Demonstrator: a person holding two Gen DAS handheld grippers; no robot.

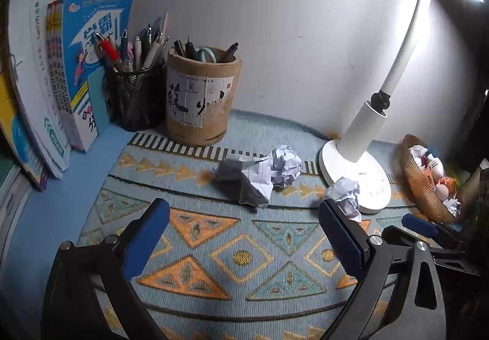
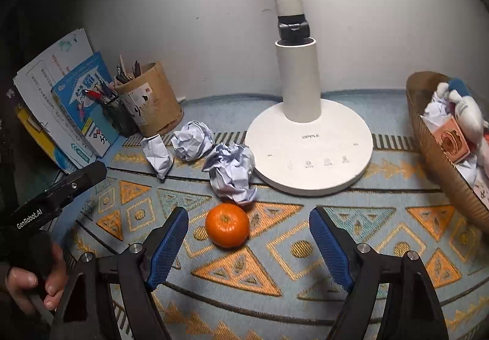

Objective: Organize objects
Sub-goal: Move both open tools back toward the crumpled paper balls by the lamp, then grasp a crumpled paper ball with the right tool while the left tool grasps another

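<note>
An orange mandarin (image 2: 227, 225) lies on the patterned mat, just ahead of my open, empty right gripper (image 2: 249, 211) and a little left of its middle. Three crumpled paper balls lie behind it: one (image 2: 232, 172) by the lamp base, one (image 2: 192, 140) and one (image 2: 157, 155) further left. In the left wrist view my left gripper (image 1: 244, 208) is open and empty above the mat, with paper balls (image 1: 285, 166) (image 1: 345, 195) and a folded scrap (image 1: 247, 178) ahead. A woven basket (image 2: 434, 138) (image 1: 418, 184) at the right holds paper, a plush toy and small items.
A white desk lamp (image 2: 308, 141) (image 1: 354, 175) stands at the back middle. A wooden pen holder (image 1: 201, 101) (image 2: 152, 101), a mesh pen cup (image 1: 136, 95) and leaning books (image 1: 76, 71) (image 2: 70, 107) stand at the back left against the wall.
</note>
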